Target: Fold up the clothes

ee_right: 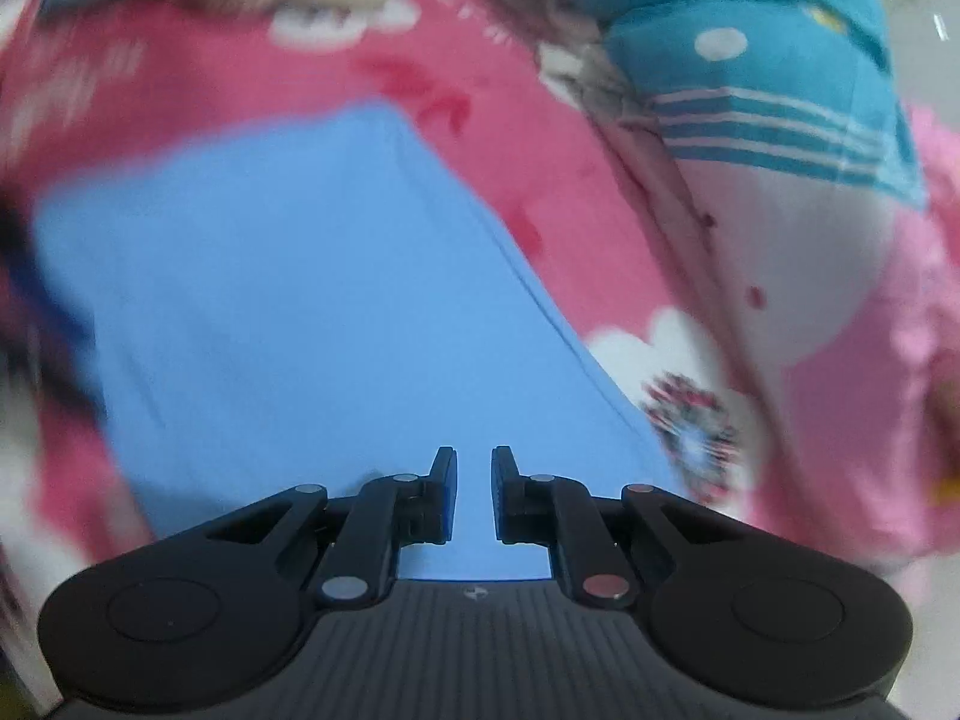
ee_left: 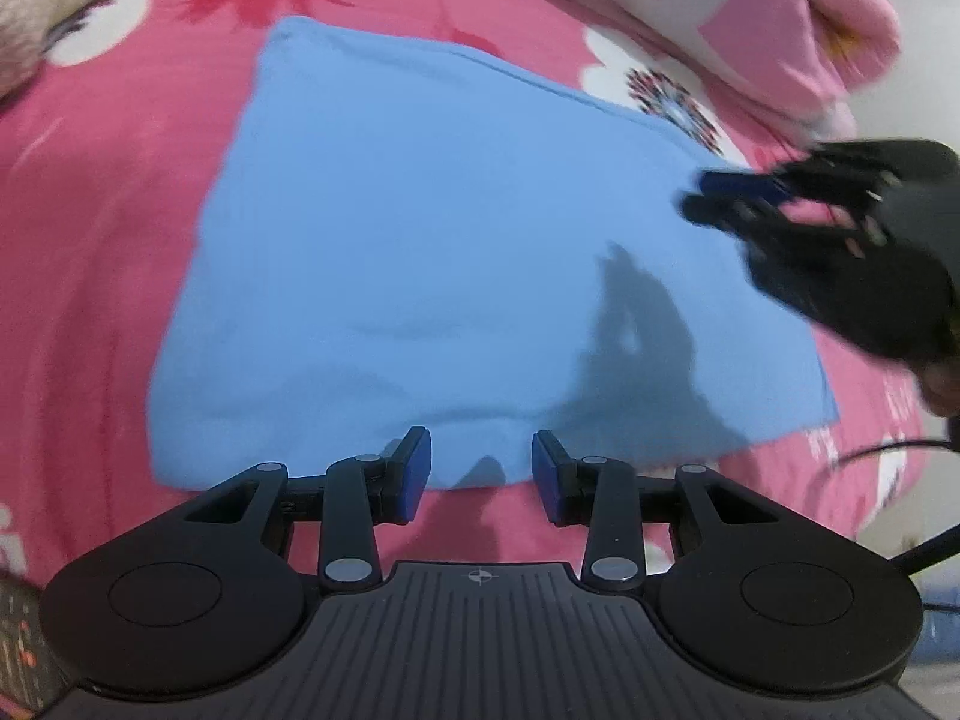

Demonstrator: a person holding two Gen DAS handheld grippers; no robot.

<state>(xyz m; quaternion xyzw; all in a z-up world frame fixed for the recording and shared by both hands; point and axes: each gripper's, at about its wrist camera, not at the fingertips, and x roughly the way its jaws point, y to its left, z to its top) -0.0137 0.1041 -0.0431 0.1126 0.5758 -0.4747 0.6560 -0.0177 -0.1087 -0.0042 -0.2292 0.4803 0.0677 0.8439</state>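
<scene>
A light blue garment (ee_left: 432, 252), folded into a flat rectangle, lies on the pink flowered bedspread (ee_left: 120, 192). My left gripper (ee_left: 480, 450) hovers at the garment's near edge. It is open and nothing sits between its blue pads. My right gripper (ee_left: 702, 198) shows blurred over the garment's far right corner, with a hand behind it. In the right wrist view the right gripper (ee_right: 474, 462) hangs above the blue garment (ee_right: 288, 312). Its jaws stand a narrow gap apart and hold nothing.
A pink and white quilt (ee_left: 780, 30) is bunched along the far right of the bed. A teal striped plush item (ee_right: 762, 72) lies on it. A beige knitted thing (ee_left: 36, 12) sits at the far left. A black cable (ee_left: 870, 450) trails at the right.
</scene>
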